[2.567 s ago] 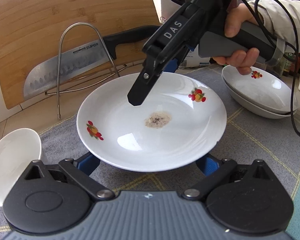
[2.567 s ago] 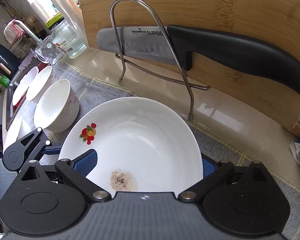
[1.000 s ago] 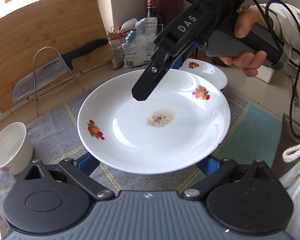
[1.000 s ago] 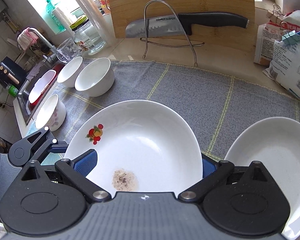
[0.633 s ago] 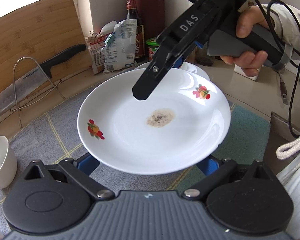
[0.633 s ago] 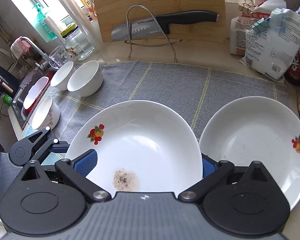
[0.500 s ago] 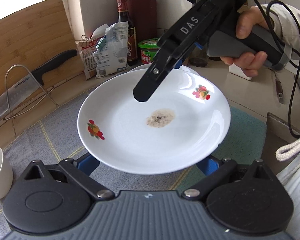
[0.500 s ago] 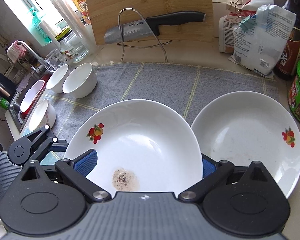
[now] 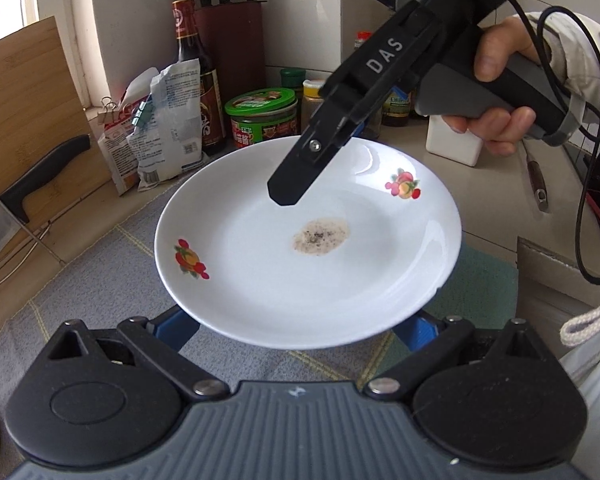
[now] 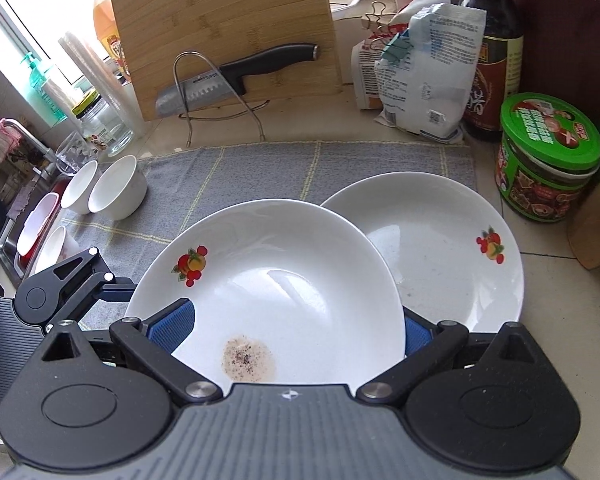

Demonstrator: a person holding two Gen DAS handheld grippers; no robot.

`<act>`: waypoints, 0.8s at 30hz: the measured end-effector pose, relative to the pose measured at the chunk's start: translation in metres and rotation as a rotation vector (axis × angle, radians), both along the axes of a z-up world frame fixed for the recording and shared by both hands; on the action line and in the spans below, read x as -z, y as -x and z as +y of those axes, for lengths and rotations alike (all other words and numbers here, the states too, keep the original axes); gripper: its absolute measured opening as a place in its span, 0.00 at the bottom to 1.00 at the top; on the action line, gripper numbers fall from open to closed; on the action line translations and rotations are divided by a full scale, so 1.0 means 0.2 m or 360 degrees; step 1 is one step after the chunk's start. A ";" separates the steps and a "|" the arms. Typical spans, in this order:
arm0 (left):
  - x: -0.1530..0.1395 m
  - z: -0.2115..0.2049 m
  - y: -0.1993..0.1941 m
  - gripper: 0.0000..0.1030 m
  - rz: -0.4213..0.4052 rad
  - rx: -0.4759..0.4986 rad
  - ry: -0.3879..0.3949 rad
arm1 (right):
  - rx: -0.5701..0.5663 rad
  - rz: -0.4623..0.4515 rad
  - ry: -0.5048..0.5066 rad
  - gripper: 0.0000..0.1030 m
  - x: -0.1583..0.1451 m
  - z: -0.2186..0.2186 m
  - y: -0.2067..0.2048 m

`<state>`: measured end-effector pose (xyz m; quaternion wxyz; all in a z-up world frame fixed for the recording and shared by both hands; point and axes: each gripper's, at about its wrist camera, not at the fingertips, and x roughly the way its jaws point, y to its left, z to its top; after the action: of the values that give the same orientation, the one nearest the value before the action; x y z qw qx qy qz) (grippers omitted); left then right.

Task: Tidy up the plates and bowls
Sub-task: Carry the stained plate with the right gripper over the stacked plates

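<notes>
Carried plate: I have the white plate (image 9: 308,248) with the fruit prints and a peppery smear lifted off the counter, held level between both tools, its rim now overlapping the rim of the second plate (image 10: 452,248) in the right wrist view.
Left gripper (image 9: 296,328): my blue pads sit wide apart beneath the plate's near edge, cradling it from below, not pinching it.
Right gripper (image 10: 296,330): the same, blue pads spread to either side under the far rim; one black finger (image 9: 296,184) crosses above the plate in the left wrist view, and the hand (image 9: 500,92) grips the handle.
What has changed: a second ago the grey mat (image 10: 260,172) lay below me; I have swung right, and the second plate has come into view and now lies partly beneath my load.
Meaning: I judge the carry nearly done; what remains is centring over that plate and lowering to stack.
Edges: the green-lidded jar (image 10: 548,156), dark bottle (image 10: 492,56) and paper bag (image 10: 420,72) stand close behind and right of the target.
Open room: the mat to the left is bare as far as the small bowls (image 10: 108,188); I would retreat that way.
</notes>
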<state>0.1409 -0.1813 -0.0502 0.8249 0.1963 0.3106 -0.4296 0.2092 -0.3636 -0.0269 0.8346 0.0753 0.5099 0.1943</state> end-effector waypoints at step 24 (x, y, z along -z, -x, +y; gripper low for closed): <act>0.09 -0.26 -0.21 0.98 0.0047 0.0148 -0.0037 | 0.0169 0.0033 0.0006 1.00 0.12 -0.27 -0.11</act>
<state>0.1825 -0.2328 -0.0687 0.7969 0.2138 0.3183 -0.4668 0.2303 -0.4178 -0.0509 0.8386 0.1027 0.5141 0.1480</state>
